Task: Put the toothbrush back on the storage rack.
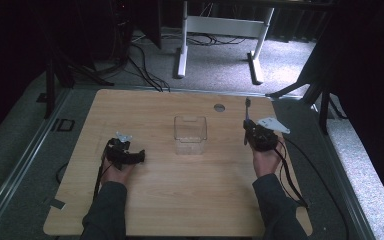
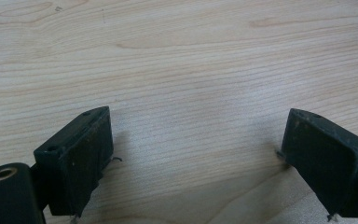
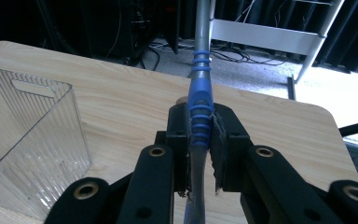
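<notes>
Your right claw [image 3: 200, 140] is clamped on a slim blue-and-grey ribbed tool [image 3: 199, 100], holding it upright just right of the clear ribbed plastic box [image 1: 190, 134] at the middle of the pale wooden surface [image 1: 180, 200]. Your left claw [image 2: 196, 154] rests left of the box, jaws spread wide, holding nothing.

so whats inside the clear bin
Nothing visible inside the clear bin: wood table shows through its ribbed walls. The near bottom corner is cut off in the right gripper view.
</notes>
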